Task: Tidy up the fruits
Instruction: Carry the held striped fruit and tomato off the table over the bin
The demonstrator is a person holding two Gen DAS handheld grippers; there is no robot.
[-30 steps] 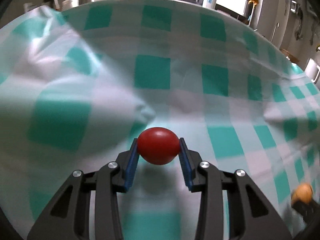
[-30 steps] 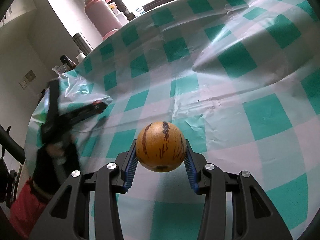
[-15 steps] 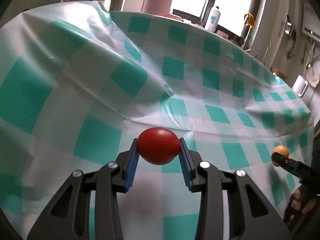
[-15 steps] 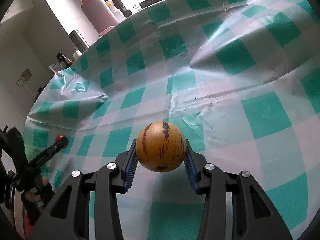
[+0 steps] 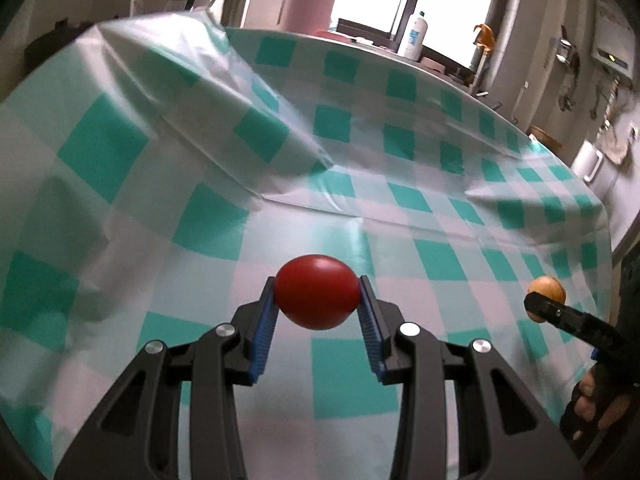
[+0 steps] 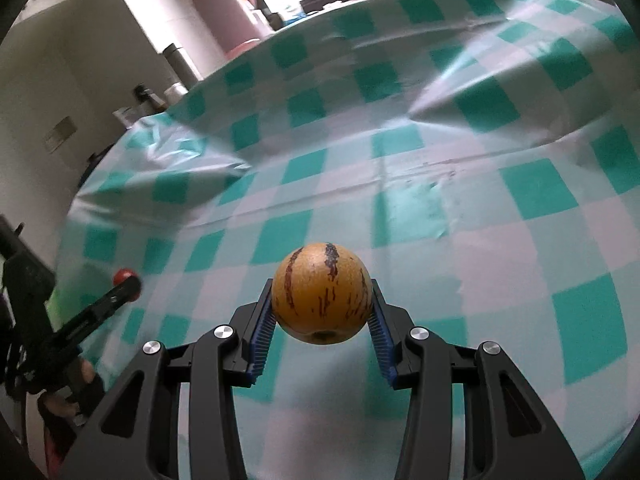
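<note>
Item 1: left tool. Its blue pads are pressing on both sides of a smooth red fruit, nearly closed around it and carrying it clear above the worktop, near the edge closest to the person. From the right wrist view the same tool is showing small at the left side, with the red fruit at its tip.

Item 2: right tool. It is clamping a round yellow fruit with dark purple streaks, likewise lifted off the surface, over the middle of the near edge. From the left wrist view this fruit is appearing as a small orange ball at the right side.

Item 3: green-and-white checked cloth, wrinkled and ridged, covering the whole worktop.

Item 4: pink flask and a white bottle, standing beyond the far edge by the window.

Progress: both fruits are being held in the air; neither is resting anywhere, so placing is judged as still to come. No bowl, tray or basket is showing, so the destination cannot be told.

Obscured: the near edge itself is being hidden by the tools' black bodies; the hands are cut off at the picture borders; the far background is blurring.
</note>
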